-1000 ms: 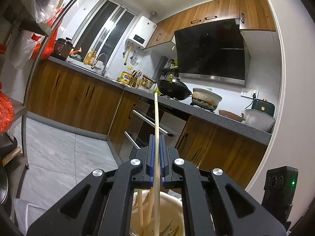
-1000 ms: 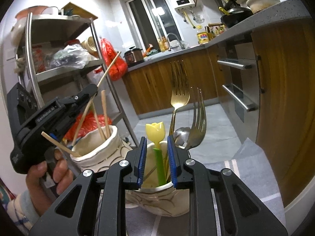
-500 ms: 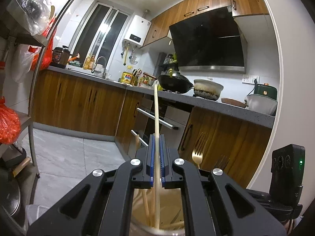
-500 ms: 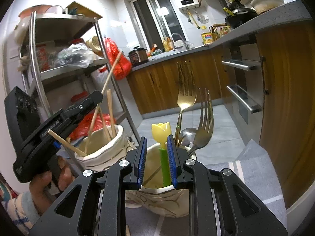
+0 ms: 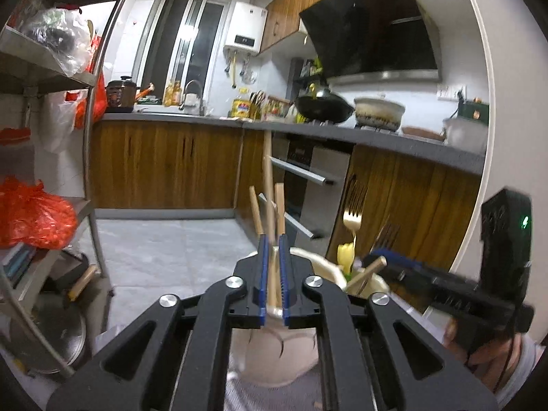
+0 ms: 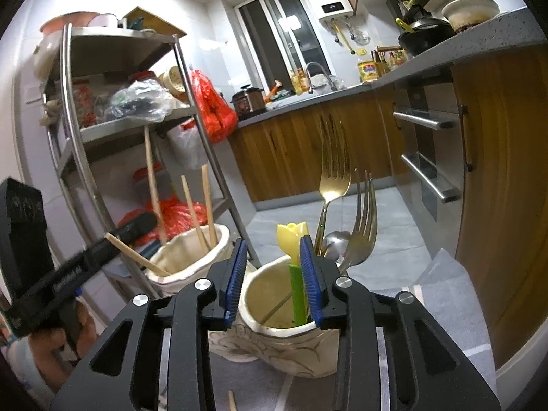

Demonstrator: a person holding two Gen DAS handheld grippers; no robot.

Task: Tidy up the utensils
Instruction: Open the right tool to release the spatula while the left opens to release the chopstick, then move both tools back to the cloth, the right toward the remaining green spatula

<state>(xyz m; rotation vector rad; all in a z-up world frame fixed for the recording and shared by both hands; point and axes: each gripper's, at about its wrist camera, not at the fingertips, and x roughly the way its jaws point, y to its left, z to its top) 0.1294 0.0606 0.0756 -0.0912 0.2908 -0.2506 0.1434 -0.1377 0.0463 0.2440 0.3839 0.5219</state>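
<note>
Blue-padded, the left gripper [image 5: 272,263] and right gripper [image 6: 274,270] had both just opened, fingers apart, one around a chopstick [image 5: 269,185] in its cream pot [image 5: 277,349], the other beside a yellow-topped pick [image 6: 294,257] in the fork pot [image 6: 274,339].

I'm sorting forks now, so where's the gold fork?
In the right wrist view, the gold fork stands upright in the nearer cream holder, right of the yellow tulip utensil.

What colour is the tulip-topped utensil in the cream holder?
Yellow tulip top on a green handle; clearest in the right wrist view.
</note>
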